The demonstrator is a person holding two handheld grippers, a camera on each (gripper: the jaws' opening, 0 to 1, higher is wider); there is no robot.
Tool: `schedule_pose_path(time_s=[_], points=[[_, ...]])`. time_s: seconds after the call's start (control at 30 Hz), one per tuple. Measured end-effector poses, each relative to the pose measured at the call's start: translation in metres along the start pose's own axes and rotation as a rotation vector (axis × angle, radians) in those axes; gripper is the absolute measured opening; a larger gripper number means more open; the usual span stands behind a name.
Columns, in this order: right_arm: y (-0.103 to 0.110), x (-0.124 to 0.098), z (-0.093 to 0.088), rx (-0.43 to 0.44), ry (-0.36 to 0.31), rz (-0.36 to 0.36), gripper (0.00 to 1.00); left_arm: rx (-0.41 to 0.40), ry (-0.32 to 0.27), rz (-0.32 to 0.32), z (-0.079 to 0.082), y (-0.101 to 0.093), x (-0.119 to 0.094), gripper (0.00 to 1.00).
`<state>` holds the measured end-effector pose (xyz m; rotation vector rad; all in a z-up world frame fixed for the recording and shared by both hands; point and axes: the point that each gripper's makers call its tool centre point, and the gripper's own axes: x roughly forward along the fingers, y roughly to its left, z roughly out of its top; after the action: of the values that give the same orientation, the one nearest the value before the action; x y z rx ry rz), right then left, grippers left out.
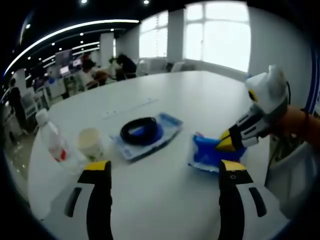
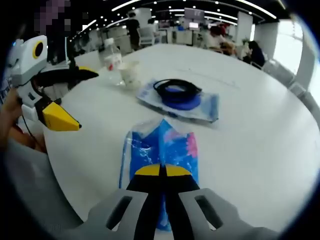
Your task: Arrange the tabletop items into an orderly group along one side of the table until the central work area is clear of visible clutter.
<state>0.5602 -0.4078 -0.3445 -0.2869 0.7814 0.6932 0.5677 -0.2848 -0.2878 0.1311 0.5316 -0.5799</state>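
Right gripper view: your right gripper (image 2: 161,172) has its jaws drawn together on the near end of the blue packet (image 2: 162,150), which lies flat on the white table (image 2: 260,140); the grip sits at the packet's edge, a hold that suits dragging it across the surface rather than lifting it clear. Left gripper view confirms this from the side, with the right gripper (image 1: 231,141) coming in from the right and its yellow tips pinching the packet (image 1: 207,152). Your left gripper (image 1: 165,172) stands wide apart and holds nothing, hovering over bare table short of the items; in the right gripper view it (image 2: 65,102) hangs at the left, well apart from the packet, so it appears to be waiting its turn. Beyond the packet lies a flat blue pouch (image 1: 150,135) with a coil of black cable (image 1: 139,131) resting on top. Further out, towards the table's edge, a pale cup (image 1: 91,142) stands upright just beside a clear bottle (image 1: 52,140) with a red label. In my judgement the cup and bottle already form the start of a group on that side, while the packet and the pouch occupy the central area and are not yet cleared. Seated people and desks occupy the room behind.
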Motion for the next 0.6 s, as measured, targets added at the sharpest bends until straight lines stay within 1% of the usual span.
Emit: schedule_pose_path(time_s=[0.03, 0.13, 0.23, 0.37, 0.47, 0.53, 0.6], points=[[0.003, 0.000, 0.002, -0.008, -0.007, 0.011, 0.01, 0.001, 0.004, -0.006, -0.001, -0.001, 0.001, 0.83], [0.016, 0.000, 0.014, -0.048, -0.058, 0.069, 0.01, 0.004, 0.013, -0.013, -0.003, -0.003, 0.002, 0.82], [0.026, -0.001, 0.023, -0.103, -0.092, 0.103, 0.01, 0.007, 0.021, -0.014, -0.005, -0.003, 0.003, 0.82], [0.041, -0.003, 0.035, -0.167, -0.141, 0.151, 0.01, 0.009, 0.044, -0.021, -0.011, -0.004, 0.004, 0.78], [0.049, -0.004, 0.039, -0.225, -0.154, 0.169, 0.01, 0.005, 0.057, -0.028, -0.013, -0.006, 0.004, 0.76], [0.052, -0.003, 0.038, -0.265, -0.146, 0.167, 0.01, 0.003, 0.064, -0.029, -0.015, -0.006, 0.004, 0.74], [0.053, -0.002, 0.037, -0.293, -0.139, 0.166, 0.01, 0.013, 0.086, -0.038, -0.019, -0.008, 0.005, 0.70]])
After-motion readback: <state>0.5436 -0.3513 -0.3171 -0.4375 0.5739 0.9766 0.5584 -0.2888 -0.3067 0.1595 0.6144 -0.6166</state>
